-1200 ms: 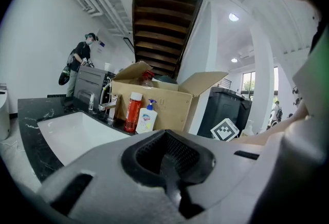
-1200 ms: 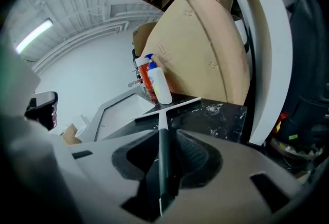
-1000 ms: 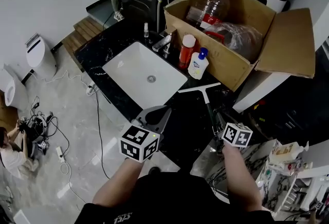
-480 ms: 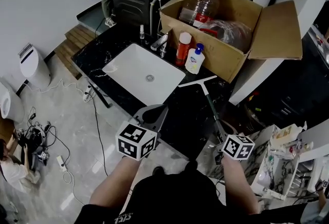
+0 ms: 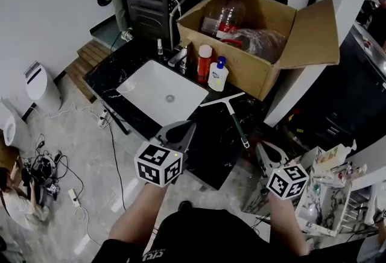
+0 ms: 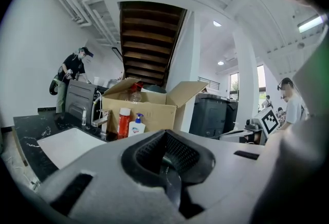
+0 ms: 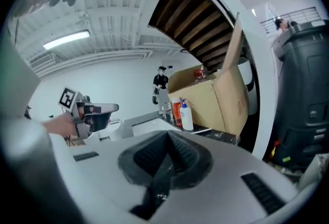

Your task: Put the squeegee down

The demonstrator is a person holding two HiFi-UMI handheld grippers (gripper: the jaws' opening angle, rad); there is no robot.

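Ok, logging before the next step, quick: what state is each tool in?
Left tool: closed, empty.
Right tool: just closed, empty; squeegee lies on the counter.

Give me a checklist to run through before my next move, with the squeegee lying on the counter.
1. The squeegee lies flat on the counter: ok.
2. It is clear of the sink: ok, it lies beside the basin.
3. The right claw is off the squeegee: ok; its jaws have just closed, with nothing between them.
4. The left claw is empty: ok, shut on nothing.
5. The squeegee's handle end rests fully on the counter: cannot tell; it lies close to the edge.
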